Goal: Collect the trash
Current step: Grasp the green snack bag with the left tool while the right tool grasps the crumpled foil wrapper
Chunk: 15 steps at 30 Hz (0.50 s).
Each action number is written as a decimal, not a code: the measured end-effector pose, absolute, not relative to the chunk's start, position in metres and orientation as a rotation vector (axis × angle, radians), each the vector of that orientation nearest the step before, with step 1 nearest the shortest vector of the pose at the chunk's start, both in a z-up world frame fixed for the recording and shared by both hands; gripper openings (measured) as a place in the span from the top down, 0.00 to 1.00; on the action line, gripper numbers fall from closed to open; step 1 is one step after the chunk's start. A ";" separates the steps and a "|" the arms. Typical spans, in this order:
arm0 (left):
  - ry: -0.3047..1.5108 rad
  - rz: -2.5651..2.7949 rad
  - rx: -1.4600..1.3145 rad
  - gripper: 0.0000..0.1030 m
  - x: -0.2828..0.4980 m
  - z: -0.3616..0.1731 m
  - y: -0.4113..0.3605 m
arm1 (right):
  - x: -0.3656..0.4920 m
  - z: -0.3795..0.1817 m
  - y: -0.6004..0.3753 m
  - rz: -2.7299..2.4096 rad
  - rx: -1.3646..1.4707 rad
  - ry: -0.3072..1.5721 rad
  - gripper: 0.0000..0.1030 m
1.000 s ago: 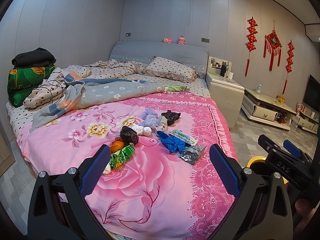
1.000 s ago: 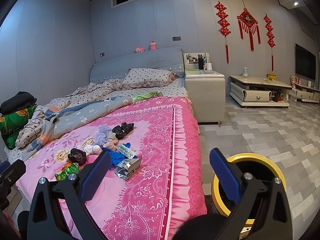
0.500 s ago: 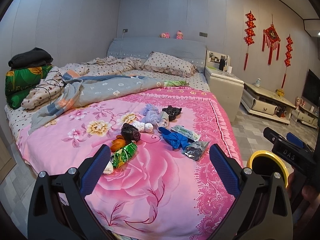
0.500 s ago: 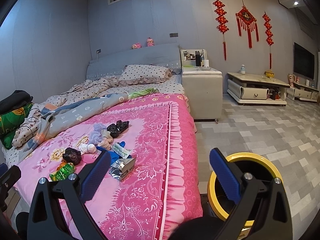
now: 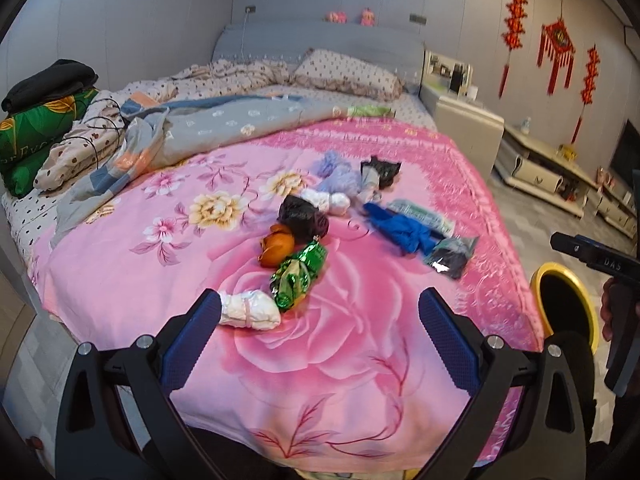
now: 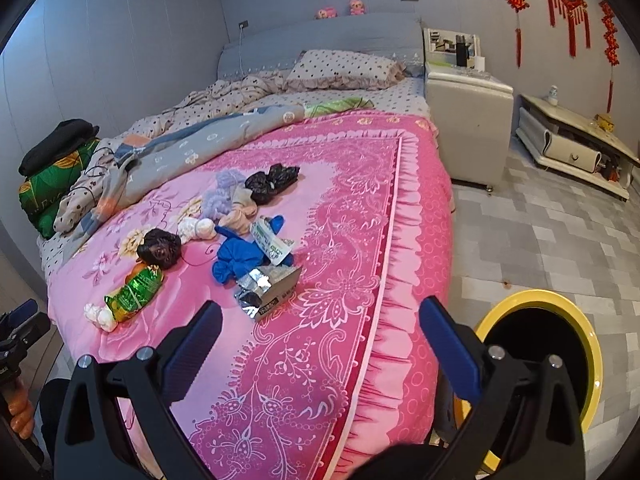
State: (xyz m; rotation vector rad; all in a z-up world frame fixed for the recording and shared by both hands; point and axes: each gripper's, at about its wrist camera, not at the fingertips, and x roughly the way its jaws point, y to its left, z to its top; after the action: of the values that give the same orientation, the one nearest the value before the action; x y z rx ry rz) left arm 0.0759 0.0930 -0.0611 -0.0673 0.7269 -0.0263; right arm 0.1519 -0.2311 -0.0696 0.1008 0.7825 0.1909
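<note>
Several pieces of trash lie on the pink bedspread: a white wad, a green wrapper, an orange item, a dark bag, a blue bag and a silver packet. My left gripper is open and empty, just above the bed's near end, close to the white wad. My right gripper is open and empty, over the bed's right edge, short of the silver packet. A yellow-rimmed bin stands on the floor beside the bed; it also shows in the left wrist view.
A rumpled grey quilt and pillows fill the far half of the bed. A white nightstand and a low TV cabinet stand on the right. Grey tiled floor lies between bed and cabinet.
Both grippers have moved forward and down toward the bed; the trash now looks larger and nearer. Both stay open.
</note>
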 end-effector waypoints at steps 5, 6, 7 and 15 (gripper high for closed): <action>0.822 -0.054 -0.017 0.08 0.118 -0.083 0.097 | 0.180 -0.095 -0.218 0.223 0.125 0.890 0.08; 0.833 -0.062 -0.018 0.08 0.125 -0.086 0.098 | 0.184 -0.098 -0.213 0.226 0.096 0.897 0.08; 0.846 -0.068 -0.016 0.08 0.135 -0.090 0.100 | 0.188 -0.103 -0.207 0.235 0.073 0.908 0.08; 0.923 -0.064 -0.008 0.08 0.190 -0.114 0.102 | 0.230 -0.126 -0.188 0.291 0.033 0.967 0.08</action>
State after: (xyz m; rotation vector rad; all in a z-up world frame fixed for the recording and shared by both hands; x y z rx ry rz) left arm 0.1903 0.1017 -0.1136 -0.0075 0.9229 -0.0642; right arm 0.2296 -0.1876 -0.1259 0.0326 0.9665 0.2914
